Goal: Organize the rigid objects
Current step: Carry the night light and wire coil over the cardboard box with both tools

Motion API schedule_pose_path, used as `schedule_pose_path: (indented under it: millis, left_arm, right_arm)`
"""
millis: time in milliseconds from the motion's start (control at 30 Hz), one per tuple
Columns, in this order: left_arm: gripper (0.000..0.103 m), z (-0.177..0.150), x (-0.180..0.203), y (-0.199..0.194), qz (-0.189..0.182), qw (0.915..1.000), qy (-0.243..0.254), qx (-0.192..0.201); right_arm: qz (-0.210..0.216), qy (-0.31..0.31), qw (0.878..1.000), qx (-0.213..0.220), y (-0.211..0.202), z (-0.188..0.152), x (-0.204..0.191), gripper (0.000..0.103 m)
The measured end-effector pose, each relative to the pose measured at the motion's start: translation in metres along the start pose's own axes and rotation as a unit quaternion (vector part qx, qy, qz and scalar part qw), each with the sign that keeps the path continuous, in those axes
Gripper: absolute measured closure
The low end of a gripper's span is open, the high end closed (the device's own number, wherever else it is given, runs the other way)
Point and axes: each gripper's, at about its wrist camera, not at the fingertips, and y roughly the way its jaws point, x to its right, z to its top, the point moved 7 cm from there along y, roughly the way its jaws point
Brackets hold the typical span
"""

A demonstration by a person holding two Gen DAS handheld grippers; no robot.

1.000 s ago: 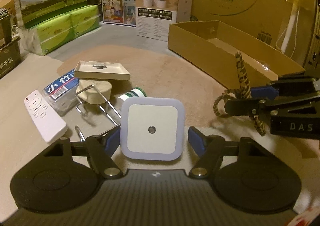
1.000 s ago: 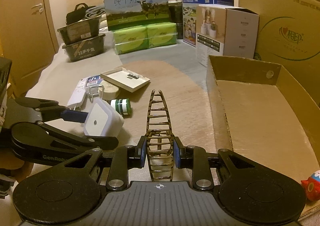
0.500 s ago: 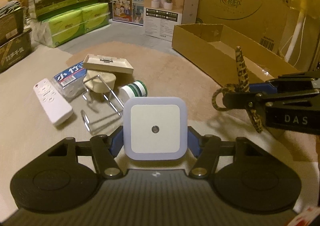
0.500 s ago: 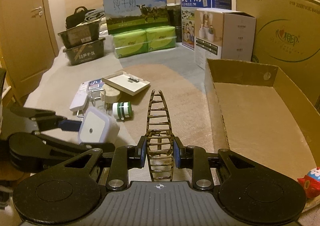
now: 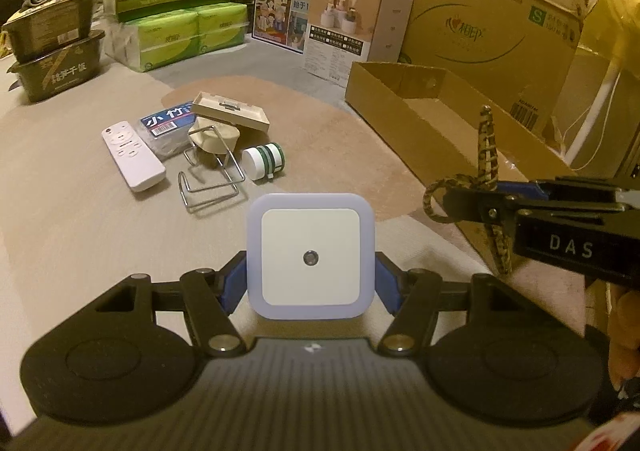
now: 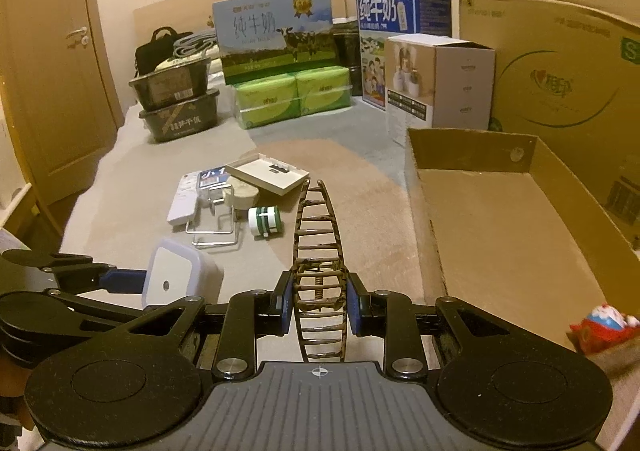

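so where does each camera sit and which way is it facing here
Left wrist: on the left gripper, looking along its fingers clamped on the night light; the right gripper enters from the right.
Right wrist: on the right gripper, shut on the hair claw, facing the cardboard tray; the left gripper shows lower left.
Shared: both held items, the remote, the tray.

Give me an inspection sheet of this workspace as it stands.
Surface: beige cloth, brown oval patch.
Job's things: night light in left gripper; hair claw clip in right gripper; open cardboard box holds a red toy.
Clutter: remote, wire rack, green-striped jar, flat tray.
Grippers: both shut on loads.
Cables: white cord far right.
Surroundings: milk cartons, door.
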Motion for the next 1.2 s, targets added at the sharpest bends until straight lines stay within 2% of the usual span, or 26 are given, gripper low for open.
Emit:
schedule_pose_path:
  millis: [300,467,867,1200]
  left_arm:
    - [0.041,-0.005,0.022,-0.031,0.004,0.9999,-0.006,0.012]
    - [0.041,-0.005,0.038,-0.040,-0.006,0.9998,-0.004,0.017]
    - [0.041,0.003,0.087,-0.044,-0.036,0.9988,0.024,0.024]
    - [0.041,0.011,0.117,-0.036,-0.058,0.9971,0.045,0.021]
  right_arm:
    - [-0.011,0.014,1.000,0.012,-0.042,-0.005,0.005,0.076]
    - [-0.023,0.017,0.999,0.014,-0.063,-0.012,0.012,0.076]
    - [-0.078,0.036,0.996,0.013,-0.099,-0.022,0.058,0.076]
    - [-0.102,0.051,0.993,0.010,-0.112,-0.029,0.090,0.076]
